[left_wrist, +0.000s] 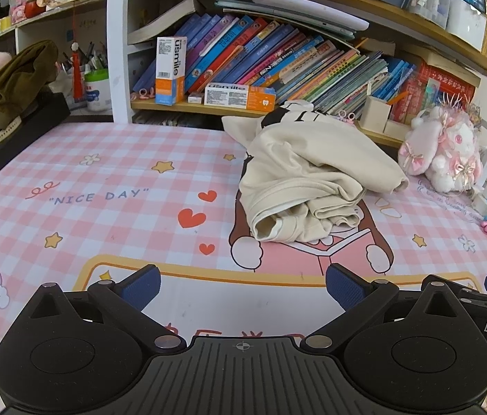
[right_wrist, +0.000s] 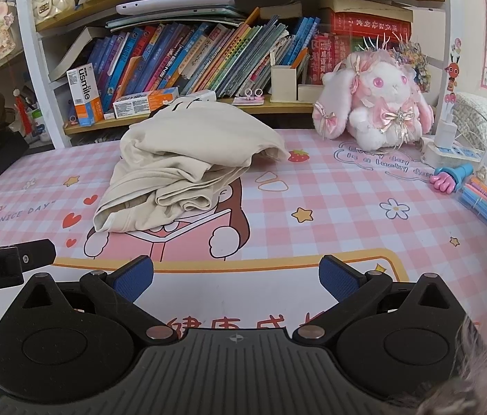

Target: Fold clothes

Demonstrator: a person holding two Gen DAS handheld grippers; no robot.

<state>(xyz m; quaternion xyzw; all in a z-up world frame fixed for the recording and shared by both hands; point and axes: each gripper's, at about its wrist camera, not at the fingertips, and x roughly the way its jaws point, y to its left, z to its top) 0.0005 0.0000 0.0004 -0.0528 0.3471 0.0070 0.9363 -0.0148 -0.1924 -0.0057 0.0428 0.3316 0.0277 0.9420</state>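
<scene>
Both claws hover over the near edge of the pink checked table mat [left_wrist: 105,180], side by side. The left gripper [left_wrist: 243,288] has its blue pads [left_wrist: 141,285] spread wide, nothing between them. The right gripper [right_wrist: 236,278] is spread just the same. The cream garment [right_wrist: 188,169] lies crumpled toward the mat's far edge, below the bookshelf [right_wrist: 188,119], well apart from both claws. A pink plush rabbit [right_wrist: 378,103] sits at the far right corner.
</scene>
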